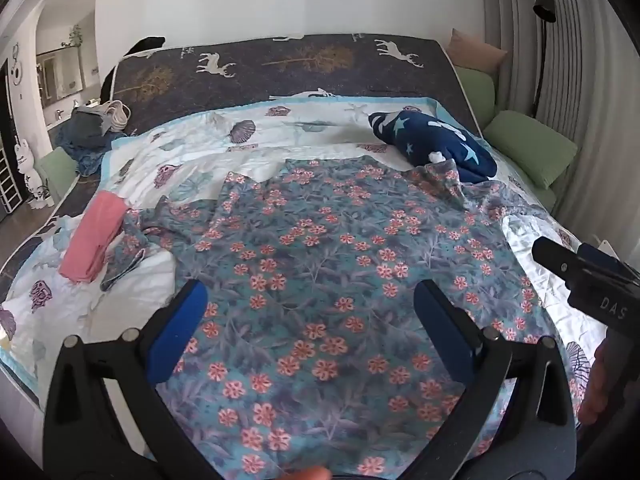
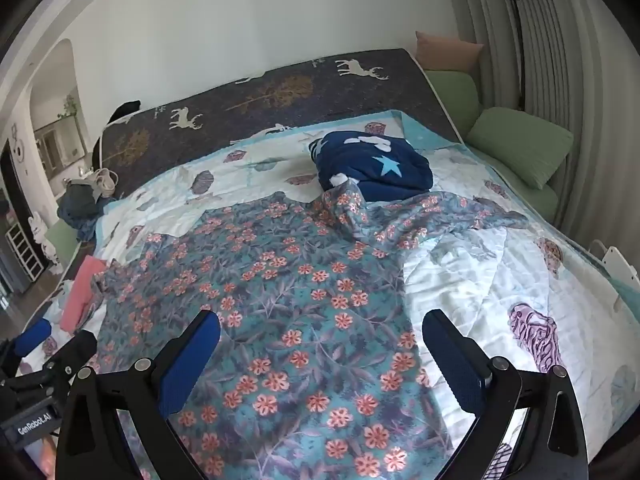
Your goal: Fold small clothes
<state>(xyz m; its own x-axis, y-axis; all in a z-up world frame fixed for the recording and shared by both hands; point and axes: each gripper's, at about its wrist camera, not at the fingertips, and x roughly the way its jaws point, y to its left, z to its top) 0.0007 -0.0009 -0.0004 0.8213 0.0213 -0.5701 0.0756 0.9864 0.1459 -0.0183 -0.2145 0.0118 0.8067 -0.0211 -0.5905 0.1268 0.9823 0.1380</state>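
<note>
The teal cotton garment printed with coral flowers lies spread under both tilted-down grippers, its long axis running away from them towards the navy star-patterned bundle, while the left gripper, marked "GenRobot.AI", and the right gripper, marked "DAS", gape wide, empty.

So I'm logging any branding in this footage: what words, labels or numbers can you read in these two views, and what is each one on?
"DAS": white letters on the black body of the right gripper, cut off at the edge of the left wrist view.
"GenRobot.AI": label on the black body of the left gripper, in the right wrist view.
Small white marks on the dark deer-print cover: too small to read.
</note>
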